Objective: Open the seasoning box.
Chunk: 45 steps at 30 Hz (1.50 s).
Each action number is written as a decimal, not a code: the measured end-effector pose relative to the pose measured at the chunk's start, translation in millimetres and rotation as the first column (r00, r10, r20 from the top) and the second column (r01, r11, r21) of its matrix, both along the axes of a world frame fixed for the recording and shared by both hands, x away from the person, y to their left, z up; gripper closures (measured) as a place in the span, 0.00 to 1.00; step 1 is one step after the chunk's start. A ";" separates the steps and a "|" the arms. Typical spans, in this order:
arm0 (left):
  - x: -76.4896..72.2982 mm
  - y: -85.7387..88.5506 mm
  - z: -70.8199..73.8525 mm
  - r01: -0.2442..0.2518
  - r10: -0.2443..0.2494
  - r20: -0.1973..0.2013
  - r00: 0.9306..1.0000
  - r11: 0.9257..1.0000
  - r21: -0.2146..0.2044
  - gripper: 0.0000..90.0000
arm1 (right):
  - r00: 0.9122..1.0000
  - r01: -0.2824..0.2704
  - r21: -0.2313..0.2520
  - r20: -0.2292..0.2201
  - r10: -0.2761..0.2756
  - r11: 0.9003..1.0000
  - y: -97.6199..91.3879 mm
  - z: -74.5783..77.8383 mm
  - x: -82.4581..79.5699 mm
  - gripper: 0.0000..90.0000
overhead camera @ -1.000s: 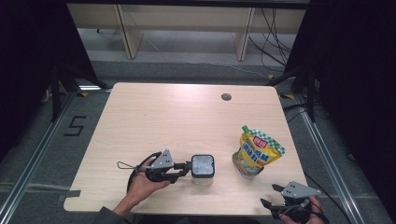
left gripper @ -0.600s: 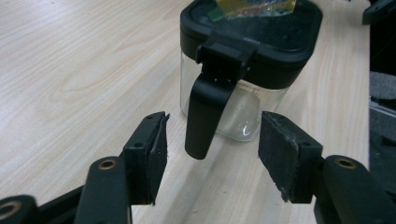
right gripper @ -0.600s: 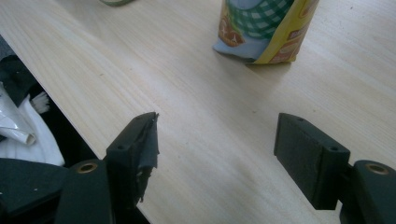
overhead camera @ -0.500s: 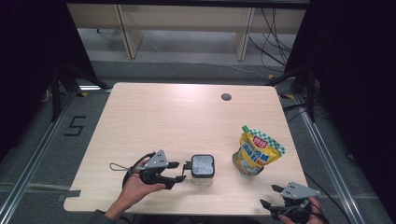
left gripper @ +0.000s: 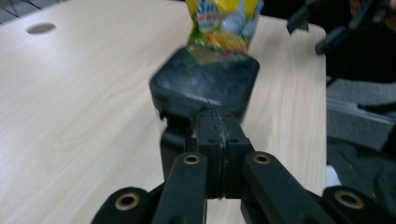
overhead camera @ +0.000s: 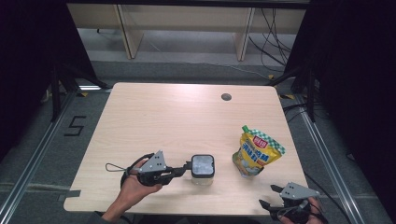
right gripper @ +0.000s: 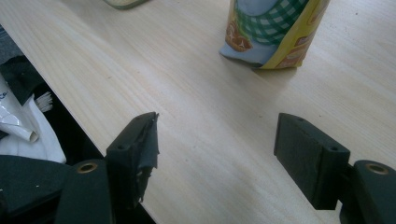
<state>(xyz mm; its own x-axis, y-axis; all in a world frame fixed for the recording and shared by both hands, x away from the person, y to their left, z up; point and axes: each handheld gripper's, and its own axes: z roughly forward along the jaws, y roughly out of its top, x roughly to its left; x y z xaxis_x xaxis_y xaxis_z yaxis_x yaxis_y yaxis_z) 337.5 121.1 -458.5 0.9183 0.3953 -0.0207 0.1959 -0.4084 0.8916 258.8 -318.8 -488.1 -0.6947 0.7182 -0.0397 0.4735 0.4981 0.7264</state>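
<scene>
Two hand-held grippers are at the near edge of the worktop [overhead camera: 187, 121]. The left hand-held gripper [overhead camera: 186, 169] has just been closing and now stands clenched, pads pressed flat together with nothing between them, its tip touching or just short of the nine o'clock side of the dark-lidded jar [overhead camera: 202, 169]; I cannot tell which. In the left gripper view the jar's lid [left gripper: 205, 84] sits just beyond the shut tip. The jar stands upright at about six o'clock on the worktop. The yellow pouch [overhead camera: 257, 151] stands near it at three o'clock. The right hand-held gripper [overhead camera: 275, 205] rests released at five o'clock. By my reading, the jar is not yet grasped; gripping and moving remain.
</scene>
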 end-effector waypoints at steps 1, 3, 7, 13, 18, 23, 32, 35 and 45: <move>0.2 -0.5 0.9 -0.020 0.020 -0.006 1.000 1.000 -0.019 0.99 | 1.000 0.001 0.002 0.003 -0.001 1.000 0.4 0.0 0.2 0.35; 3.2 -1.1 3.4 -0.025 0.025 0.000 1.000 0.999 -0.031 0.99 | 1.000 0.001 0.002 0.001 -0.001 1.000 0.7 -0.1 0.1 0.35; 6.0 -8.2 3.6 -0.049 0.049 -0.014 0.999 0.998 -0.032 0.99 | 1.000 0.005 0.007 -0.008 -0.005 1.000 1.5 -0.4 -0.2 0.35; 14.8 -12.3 4.1 -0.067 0.067 0.010 0.998 0.997 -0.034 0.99 | 1.000 0.001 0.001 0.001 -0.001 1.000 1.8 -1.1 0.7 0.35; 17.9 -16.9 0.5 -0.073 0.073 0.009 0.997 0.997 -0.024 0.99 | 1.000 0.010 0.008 -0.008 -0.010 1.000 2.2 -0.8 -0.1 0.35; 17.0 -17.6 0.7 -0.081 0.082 0.015 0.997 0.997 -0.016 0.99 | 1.000 -0.002 0.004 -0.001 0.002 1.000 2.2 -0.8 0.2 0.35; 16.7 -14.5 -4.8 -0.103 0.102 -0.022 0.995 0.992 -0.077 0.99 | 1.000 0.004 0.056 0.017 -0.005 0.998 3.3 2.1 0.4 0.34; 16.7 -13.3 -7.2 -0.113 0.110 -0.036 0.993 0.988 -0.103 0.99 | 0.999 0.011 0.114 0.029 -0.015 0.993 5.8 5.4 -0.7 0.34; 16.4 -11.9 -9.2 -0.118 0.114 -0.042 0.993 0.986 -0.121 0.99 | 0.993 -0.070 0.140 0.099 0.057 0.988 30.3 13.6 1.0 0.51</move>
